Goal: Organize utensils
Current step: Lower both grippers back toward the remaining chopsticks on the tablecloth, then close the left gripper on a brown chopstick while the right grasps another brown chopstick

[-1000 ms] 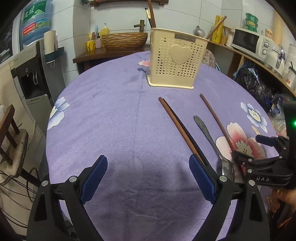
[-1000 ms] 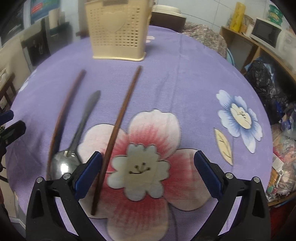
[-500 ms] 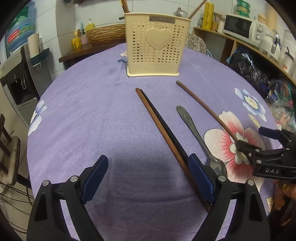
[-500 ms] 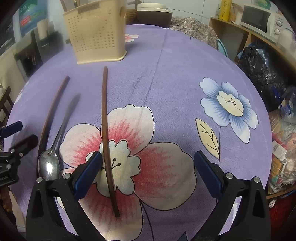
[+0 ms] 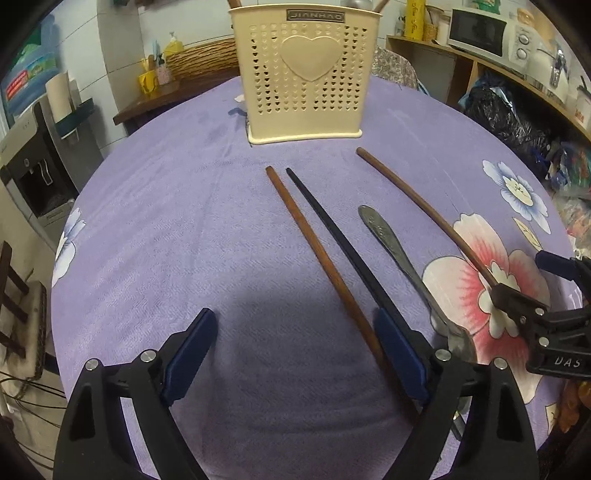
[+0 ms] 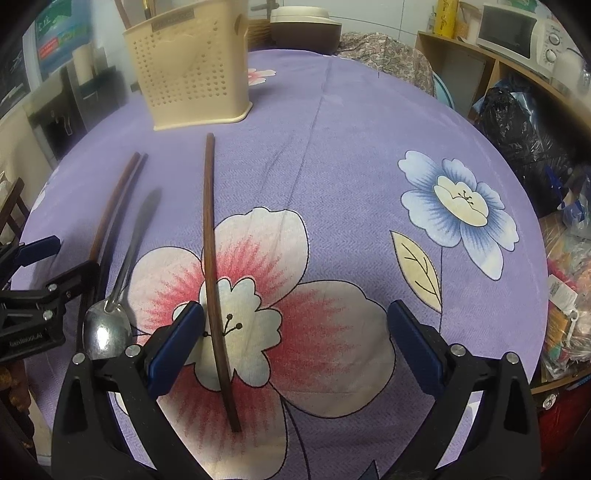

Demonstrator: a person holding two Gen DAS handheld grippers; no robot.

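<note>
Before the cream holder (image 5: pixel 304 74) on the counter (image 5: pixel 166 229) lie a brown chopstick (image 5: pixel 317 254), a black chopstick (image 5: pixel 340 236), a spoon (image 5: pixel 399 251) and another brown chopstick (image 6: pixel 212 266). The left gripper (image 5: pixel 295 354) and right gripper (image 6: pixel 295 343) hover over them, fingers spread, gripping nothing.

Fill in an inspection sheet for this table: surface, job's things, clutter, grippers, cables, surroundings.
Surface: purple flowered tablecloth, lightly creased.
Job's things: cream utensil holder upright at the far side, sticks inside; brown chopstick beside black chopstick; spoon; lone brown chopstick.
Clutter: nothing seen on the cloth.
Grippers: left gripper open, empty; right gripper open, lone chopstick between its fingers, untouched.
Cables: wires near the floor, left.
Surroundings: microwave, water dispenser, black bag.
</note>
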